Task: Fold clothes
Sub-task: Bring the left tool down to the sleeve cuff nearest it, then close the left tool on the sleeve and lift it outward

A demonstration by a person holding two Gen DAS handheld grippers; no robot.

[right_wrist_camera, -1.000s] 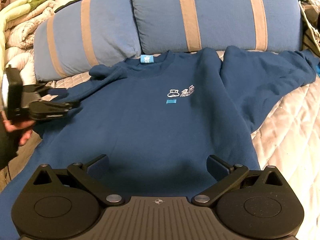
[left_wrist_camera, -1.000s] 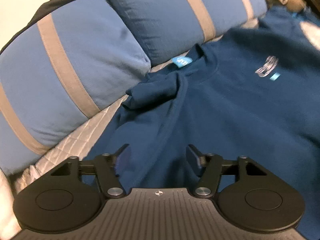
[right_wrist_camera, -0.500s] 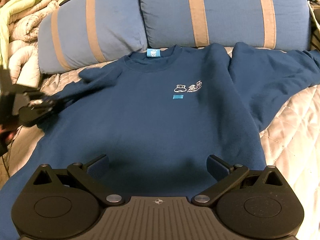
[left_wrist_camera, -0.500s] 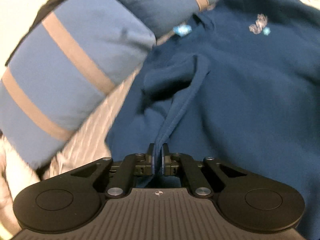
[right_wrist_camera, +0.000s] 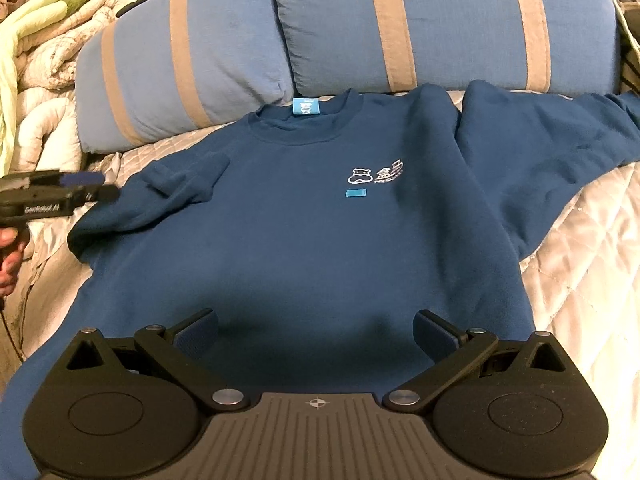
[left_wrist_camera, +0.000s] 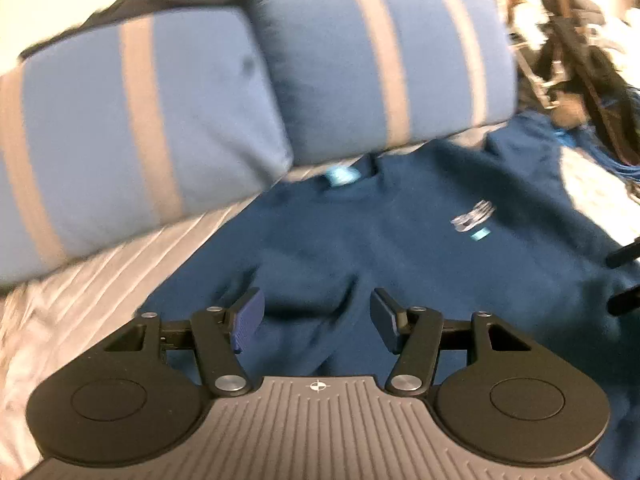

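Note:
A dark blue sweatshirt (right_wrist_camera: pixel 312 232) lies face up on the bed, with a white logo (right_wrist_camera: pixel 376 172) on its chest and a light blue neck label (right_wrist_camera: pixel 306 106). Its left sleeve (right_wrist_camera: pixel 180 184) is bunched in folds on the left shoulder; the right sleeve (right_wrist_camera: pixel 560 140) stretches out to the right. My left gripper (left_wrist_camera: pixel 316 316) hovers open just above the bunched sleeve (left_wrist_camera: pixel 308 300), holding nothing. In the right wrist view that same left gripper (right_wrist_camera: pixel 86 188) sits at the garment's left edge. My right gripper (right_wrist_camera: pixel 316 332) stands open over the lower front of the sweatshirt.
Two blue pillows with tan stripes (right_wrist_camera: pixel 440 24) lean behind the collar. A pale quilted bedspread (right_wrist_camera: pixel 580 280) shows on the right and left. Rumpled blankets (right_wrist_camera: pixel 40 40) are piled at the far left. Dark straps and clutter (left_wrist_camera: pixel 580 60) lie beyond the right sleeve. A hand (right_wrist_camera: pixel 8 256) holds the left gripper.
The left gripper was shut on a ridge of the left sleeve half a second ago; now it is open, the fabric has dropped, and the gripper has drawn back. The right gripper stayed open.

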